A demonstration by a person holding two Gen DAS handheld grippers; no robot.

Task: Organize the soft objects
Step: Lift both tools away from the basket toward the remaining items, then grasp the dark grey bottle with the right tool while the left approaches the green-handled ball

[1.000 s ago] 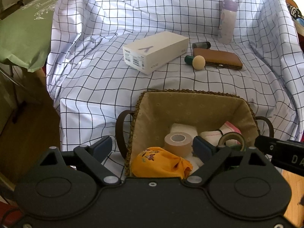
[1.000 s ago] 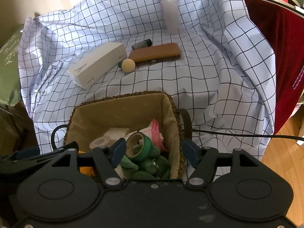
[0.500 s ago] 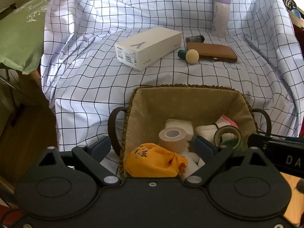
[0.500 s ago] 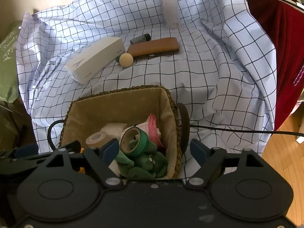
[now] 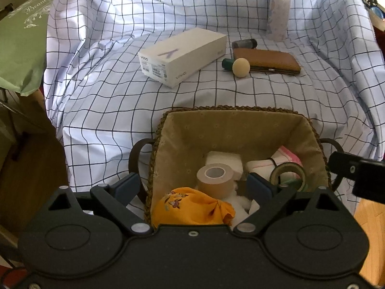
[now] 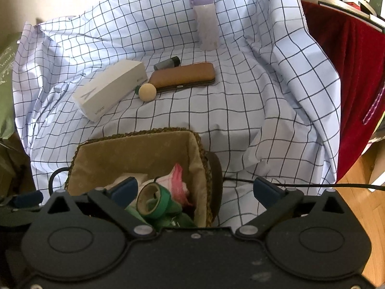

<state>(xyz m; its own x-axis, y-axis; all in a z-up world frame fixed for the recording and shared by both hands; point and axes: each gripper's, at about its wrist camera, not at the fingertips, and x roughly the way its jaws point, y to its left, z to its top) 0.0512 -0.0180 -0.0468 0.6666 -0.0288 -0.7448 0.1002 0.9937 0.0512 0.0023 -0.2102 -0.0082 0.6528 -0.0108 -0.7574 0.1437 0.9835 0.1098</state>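
Left wrist view: left tool [image 5: 195, 187] over the near end of the woven basket [image 5: 231, 109], jaws wide and opening, pads clear of everything; the yellow cloth bundle [image 5: 192, 208] and tan tape roll [image 5: 214, 177] lie between them, loose in the basket. White folded cloth [image 5: 225, 160] and pink-edged cloth [image 5: 285, 157] sit further in.

Right wrist view: right tool [image 6: 195, 190] also wide and opening, gripping nothing; green tape roll [image 6: 154, 201] on green fabric [image 6: 181, 219] below it, in the basket's right end. White box [image 6: 110, 90], brown wallet [image 6: 185, 75], ball [image 6: 147, 92], bottle [image 6: 207, 21] rest on the checked sheet [image 6: 240, 110].
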